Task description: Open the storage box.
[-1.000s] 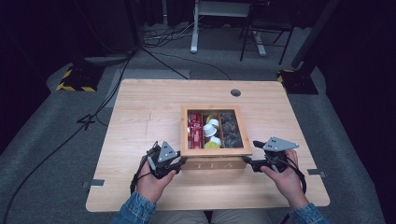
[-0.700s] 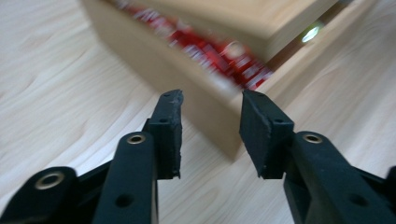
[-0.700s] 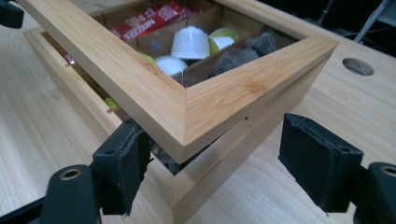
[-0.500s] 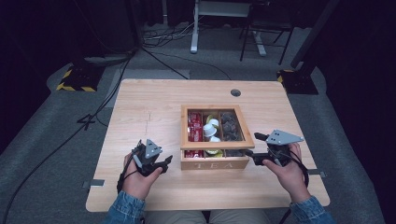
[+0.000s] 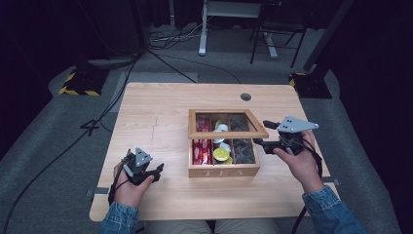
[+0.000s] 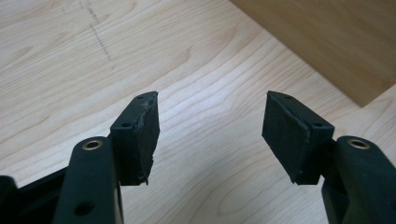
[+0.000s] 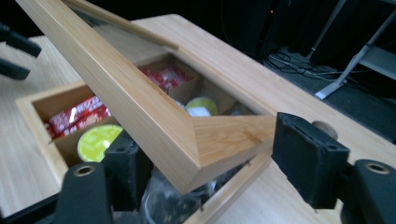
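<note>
A wooden tea box [image 5: 223, 171] stands mid-table with its framed lid [image 5: 229, 132] raised partway, front edge up. My right gripper [image 5: 263, 134] is at the lid's front right corner. In the right gripper view the lid corner [image 7: 205, 140] lies between the wide-apart jaws of the right gripper [image 7: 212, 154], one jaw under the frame and the other beside its end. Red packets [image 7: 77, 114] and a yellow-green capsule [image 7: 95, 137] show inside. My left gripper [image 5: 155, 173] rests low at the front left, away from the box. The left gripper [image 6: 210, 126] is open over bare wood.
The box compartments hold red packets [image 5: 200, 148], a round capsule [image 5: 221, 154] and dark pouches [image 5: 243, 148]. A cable hole [image 5: 245, 96] sits near the table's far edge. Box wood [image 6: 327, 42] shows ahead of the left jaws. Cables and stands lie beyond the table.
The right gripper has risen with the lid's corner, tilting the lid open. The left gripper has drawn away from the box front to the left.
</note>
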A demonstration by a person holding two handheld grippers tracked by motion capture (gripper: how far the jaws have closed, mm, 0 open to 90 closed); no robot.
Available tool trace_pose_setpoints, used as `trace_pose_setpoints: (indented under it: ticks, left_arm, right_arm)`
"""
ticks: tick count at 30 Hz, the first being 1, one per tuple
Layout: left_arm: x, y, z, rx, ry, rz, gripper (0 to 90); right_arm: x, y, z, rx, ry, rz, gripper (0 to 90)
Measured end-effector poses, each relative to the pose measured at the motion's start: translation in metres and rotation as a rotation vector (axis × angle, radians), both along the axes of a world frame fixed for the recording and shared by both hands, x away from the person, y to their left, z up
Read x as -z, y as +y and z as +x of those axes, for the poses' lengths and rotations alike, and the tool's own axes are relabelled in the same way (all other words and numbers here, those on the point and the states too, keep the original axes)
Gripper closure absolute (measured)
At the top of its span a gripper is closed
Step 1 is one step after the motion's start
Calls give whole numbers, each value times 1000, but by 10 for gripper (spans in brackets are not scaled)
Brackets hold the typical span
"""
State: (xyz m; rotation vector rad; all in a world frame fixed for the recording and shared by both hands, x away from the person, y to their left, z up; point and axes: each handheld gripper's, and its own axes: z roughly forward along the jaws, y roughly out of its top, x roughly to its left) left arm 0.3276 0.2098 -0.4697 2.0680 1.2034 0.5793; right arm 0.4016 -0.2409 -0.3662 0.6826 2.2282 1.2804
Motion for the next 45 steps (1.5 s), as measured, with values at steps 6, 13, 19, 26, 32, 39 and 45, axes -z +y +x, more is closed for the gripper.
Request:
trace_pose_setpoints:
  ticks: [6,13,19,26,32,39,45]
  left_arm:
    - [4,7,-2,-15,-2,7,372]
    - [6,15,2,-20,-4,-1,369]
    - [9,20,8,-16,-4,-11,370]
    - [12,20,17,-6,-4,-17,369]
    - [13,19,23,1,2,-16,368]
    - [16,18,25,3,10,-3,367]
    - [19,19,24,-1,17,2,367]
  right_arm:
    - [-13,2,15,-9,-12,22,379]
    - [-28,6,30,-4,-42,36,454]
    - [-33,11,43,-5,-28,48,472]
    - [-41,14,57,21,-57,71,480]
    - [-48,17,72,51,-63,93,477]
    - [-54,19,88,68,-64,98,479]
    - [-52,25,104,108,-67,74,464]
